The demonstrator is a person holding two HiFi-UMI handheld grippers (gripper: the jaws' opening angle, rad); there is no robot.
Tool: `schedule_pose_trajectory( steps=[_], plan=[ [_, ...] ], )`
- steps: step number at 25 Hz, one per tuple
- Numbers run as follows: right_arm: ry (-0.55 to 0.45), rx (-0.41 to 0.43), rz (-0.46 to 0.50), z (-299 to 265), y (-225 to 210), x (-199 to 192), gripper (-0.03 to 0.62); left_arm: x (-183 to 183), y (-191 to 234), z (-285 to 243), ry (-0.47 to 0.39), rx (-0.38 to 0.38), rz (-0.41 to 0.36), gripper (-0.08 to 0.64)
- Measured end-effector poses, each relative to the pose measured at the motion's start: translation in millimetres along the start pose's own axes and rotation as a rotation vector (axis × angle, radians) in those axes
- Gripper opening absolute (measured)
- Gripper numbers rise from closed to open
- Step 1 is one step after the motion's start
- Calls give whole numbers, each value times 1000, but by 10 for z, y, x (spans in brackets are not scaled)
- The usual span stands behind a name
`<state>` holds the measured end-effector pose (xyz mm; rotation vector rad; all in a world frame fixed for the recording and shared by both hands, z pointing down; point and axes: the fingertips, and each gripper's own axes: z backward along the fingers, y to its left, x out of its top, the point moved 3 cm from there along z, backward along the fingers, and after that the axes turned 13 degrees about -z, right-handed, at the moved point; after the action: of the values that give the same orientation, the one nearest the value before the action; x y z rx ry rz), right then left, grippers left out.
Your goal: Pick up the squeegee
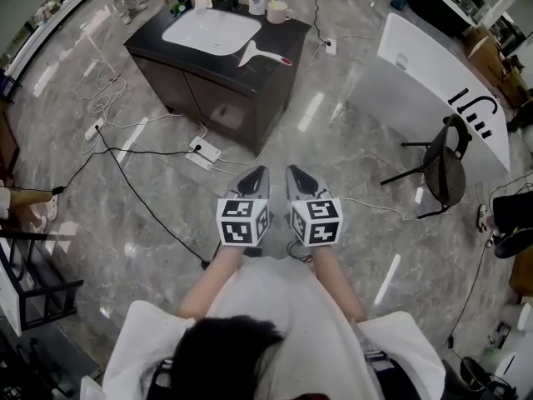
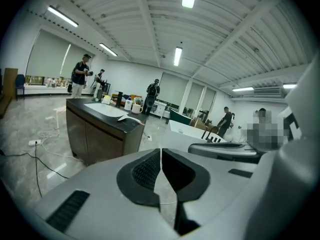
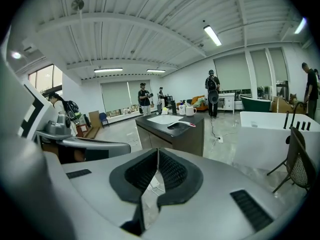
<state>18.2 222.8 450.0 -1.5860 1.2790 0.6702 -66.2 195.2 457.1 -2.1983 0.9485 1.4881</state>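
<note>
Head view: the left gripper [image 1: 256, 173] and right gripper [image 1: 296, 174] are held side by side over the floor [image 1: 350, 140], both pointing toward 12 o'clock, and neither carries anything. The squeegee [image 1: 263, 55] lies well apart from them at 12 o'clock, flat on top of a dark cabinet [image 1: 218, 98]. It sits at about 4 o'clock of the white basin [image 1: 211, 30] and 6 o'clock of the mug [image 1: 277, 12]. Its wide white blade end is nearest the basin, and its handle runs toward 3 o'clock to a red tip.

Left gripper view: the jaws meet at their tips with nothing between them. The squeegee [image 2: 131, 119] shows far off at 11 o'clock, near the cabinet's close corner.

Right gripper view: these jaws are also pressed together and empty. The squeegee [image 3: 181, 125] rests at 1 o'clock, its red-tipped handle toward the counter edge.

The tool looks light, probably stiff plastic with a soft rubber blade edge that would flex under a pinch. The smooth handle may be slippery, and it lies low on the counter. The best hold is likely across the middle of the handle, clear of the blade, with the jaws opened before they come down over it.
</note>
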Motion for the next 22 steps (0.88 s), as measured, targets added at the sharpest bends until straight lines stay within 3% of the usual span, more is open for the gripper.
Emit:
schedule_pose_trajectory(
  steps=[15, 22],
  plan=[
    [-3, -56, -15, -777, 185, 268, 29, 267, 793, -411, 12, -62, -23, 34],
    [28, -35, -15, -976, 332, 210, 29, 144, 1003, -529, 86, -116, 43, 34]
  ],
)
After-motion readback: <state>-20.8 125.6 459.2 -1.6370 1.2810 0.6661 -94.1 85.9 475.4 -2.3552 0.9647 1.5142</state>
